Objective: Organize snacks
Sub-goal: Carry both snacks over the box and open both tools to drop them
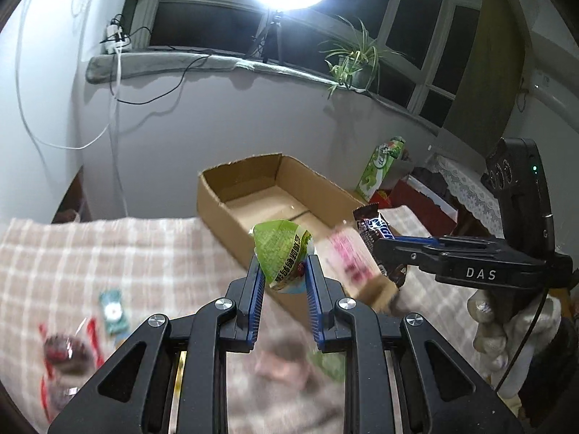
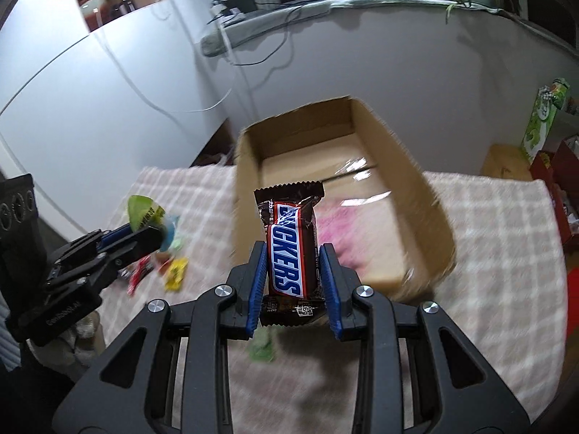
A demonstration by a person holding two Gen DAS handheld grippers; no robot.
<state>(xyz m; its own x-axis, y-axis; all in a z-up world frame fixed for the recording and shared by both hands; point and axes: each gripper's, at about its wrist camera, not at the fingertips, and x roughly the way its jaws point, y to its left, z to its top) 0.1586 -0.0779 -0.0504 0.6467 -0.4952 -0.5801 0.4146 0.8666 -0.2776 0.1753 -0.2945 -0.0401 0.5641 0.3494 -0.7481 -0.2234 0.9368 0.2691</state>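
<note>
My left gripper (image 1: 283,264) is shut on a green-lidded jelly cup (image 1: 282,253) and holds it above the checked cloth, just short of the open cardboard box (image 1: 217,195). My right gripper (image 2: 293,253) is shut on a brown Snickers bar (image 2: 289,242), held upright before the box (image 2: 430,195). The right gripper also shows in the left wrist view (image 1: 383,249) at the box's near right corner with the Snickers bar (image 1: 376,231). The left gripper shows in the right wrist view (image 2: 152,233) at the left with the jelly cup (image 2: 144,211). A pink packet (image 2: 343,224) lies inside the box.
Loose snacks lie on the cloth: a teal packet (image 1: 114,311), red wrappers (image 1: 65,354), a yellow packet (image 2: 175,273), a green one (image 2: 262,347). A green carton (image 1: 380,170) and red boxes (image 2: 557,184) stand at the right. A wall and window sill are behind the table.
</note>
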